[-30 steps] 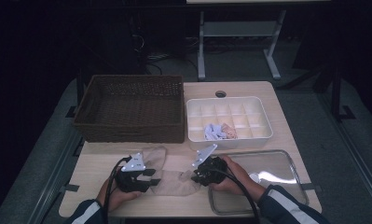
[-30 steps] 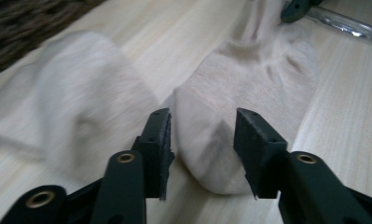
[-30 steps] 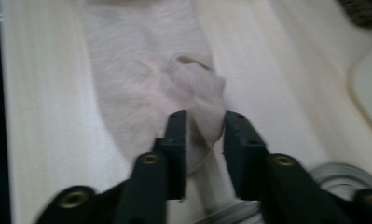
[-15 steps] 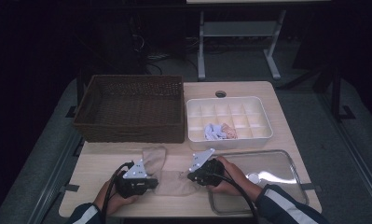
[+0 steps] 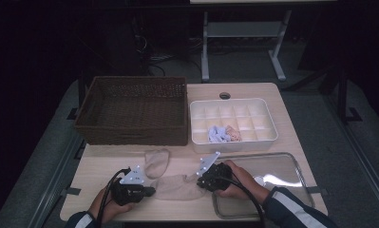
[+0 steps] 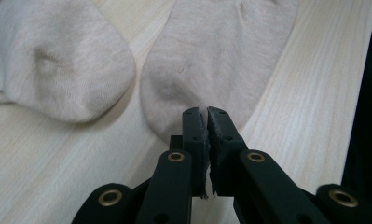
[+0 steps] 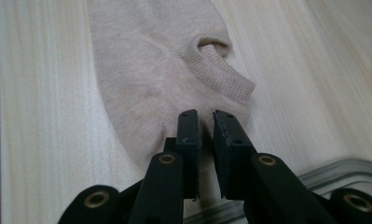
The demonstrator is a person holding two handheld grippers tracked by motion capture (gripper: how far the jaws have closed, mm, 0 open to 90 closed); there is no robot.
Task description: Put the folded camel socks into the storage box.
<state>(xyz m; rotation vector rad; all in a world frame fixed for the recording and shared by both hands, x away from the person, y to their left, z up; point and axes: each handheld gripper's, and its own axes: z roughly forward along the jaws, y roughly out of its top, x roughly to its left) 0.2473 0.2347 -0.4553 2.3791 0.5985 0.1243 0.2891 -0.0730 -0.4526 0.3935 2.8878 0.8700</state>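
Claws are pinching one flat beige knitted sock (image 5: 177,186) at lower centre: left claw (image 6: 206,122) clamped on its toe, right claw (image 7: 205,127), just reopening slightly, gripping its heel.

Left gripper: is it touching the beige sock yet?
Touching. The left gripper view shows the left gripper pinching the toe edge of the beige sock.

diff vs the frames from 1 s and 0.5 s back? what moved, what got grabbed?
Both sets of jaws have just been closing. The left gripper now pinches the toe end of the near sock; the right gripper stands at its cuff end with a slit left between the jaws, so its grip is unclear. Both hands barely shifted. The second sock, wicker basket, divided white box and clear tray stayed put.
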